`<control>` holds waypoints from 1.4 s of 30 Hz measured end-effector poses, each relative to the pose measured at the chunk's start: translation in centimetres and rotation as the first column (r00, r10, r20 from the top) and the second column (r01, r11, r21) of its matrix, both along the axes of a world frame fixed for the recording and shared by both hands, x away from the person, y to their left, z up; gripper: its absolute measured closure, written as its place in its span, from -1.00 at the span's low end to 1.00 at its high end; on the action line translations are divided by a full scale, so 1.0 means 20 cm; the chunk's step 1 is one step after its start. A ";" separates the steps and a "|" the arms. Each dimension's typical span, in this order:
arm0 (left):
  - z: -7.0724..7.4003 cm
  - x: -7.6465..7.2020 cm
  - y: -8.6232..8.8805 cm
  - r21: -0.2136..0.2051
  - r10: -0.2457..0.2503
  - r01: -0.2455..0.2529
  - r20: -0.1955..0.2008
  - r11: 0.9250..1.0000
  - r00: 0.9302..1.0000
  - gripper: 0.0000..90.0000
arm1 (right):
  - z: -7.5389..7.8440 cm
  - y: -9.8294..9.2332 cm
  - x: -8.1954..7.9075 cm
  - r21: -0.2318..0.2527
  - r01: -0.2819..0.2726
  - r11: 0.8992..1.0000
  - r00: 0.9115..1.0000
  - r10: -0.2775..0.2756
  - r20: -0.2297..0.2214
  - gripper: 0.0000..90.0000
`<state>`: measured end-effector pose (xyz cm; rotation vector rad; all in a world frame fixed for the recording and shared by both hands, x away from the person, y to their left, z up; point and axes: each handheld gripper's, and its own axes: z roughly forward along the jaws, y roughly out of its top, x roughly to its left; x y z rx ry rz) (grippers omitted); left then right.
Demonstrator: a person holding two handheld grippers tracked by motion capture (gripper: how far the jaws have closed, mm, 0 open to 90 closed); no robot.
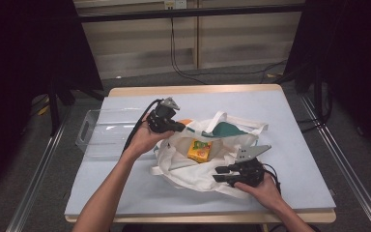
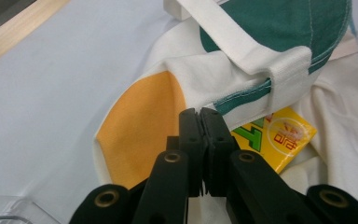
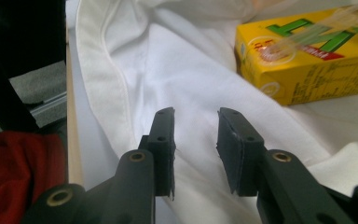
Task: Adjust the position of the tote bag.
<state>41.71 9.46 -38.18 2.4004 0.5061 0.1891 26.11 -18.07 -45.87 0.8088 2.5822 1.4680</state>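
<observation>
Tote bag held open at rim, yellow carton inside

Tote bag (image 1: 199, 159), white canvas with green and orange patches, lies crumpled mid-surface (image 1: 290, 125), mouth open toward the camera. Left tool (image 1: 178, 127) sits at the bag's upper left rim; in the left gripper view its jaws are pressed together, and the cloth edge by the orange patch (image 2: 142, 135) and the green-trimmed hem sits right at the tips, so it looks clamped on the bag rim, though the pinch itself is hidden behind the jaws. Yellow carton (image 1: 199, 150) with green lettering lies flat inside the bag on the white lining, just beyond the left tool tips. Right tool (image 1: 218, 174) is low at the bag's near right edge, jaws apart with a clear gap, hovering over white fabric (image 3: 191, 93), nothing between them; carton is up and to the right in that view, apart from the jaws. Clear plastic tray (image 1: 94, 130) sits at the surface's left side, beside the bag. 2 straps (image 1: 232, 118) flop over the bag's far side.
</observation>
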 end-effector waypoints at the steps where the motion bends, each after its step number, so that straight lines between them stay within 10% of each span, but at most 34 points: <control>1: 0.00 0.01 -0.01 0.013 0.002 -0.002 -0.006 1.000 1.000 0.96 | 0.00 0.00 0.00 -0.002 -0.004 1.000 1.000 0.004 -0.004 0.49; 16: -0.06 0.13 -0.02 0.075 0.029 -0.028 -0.022 0.997 0.999 0.97 | 0.00 0.02 -0.03 -0.026 -0.040 0.999 0.999 0.039 -0.023 -0.15; 23: -0.09 0.19 -0.04 0.077 0.101 -0.099 -0.021 0.992 0.995 0.97 | 0.00 0.03 -0.01 -0.049 -0.050 0.998 0.998 0.049 -0.034 -0.10; 33: -0.18 0.26 -0.13 0.235 0.104 -0.100 -0.005 0.967 0.995 0.98 | -0.02 0.06 -0.02 -0.079 -0.114 0.990 0.992 0.109 -0.068 0.29; 42: -0.23 0.26 -0.17 0.252 0.132 -0.130 0.008 0.959 0.991 0.97 | -0.06 0.08 -0.03 -0.105 -0.130 0.986 0.988 0.120 -0.099 0.39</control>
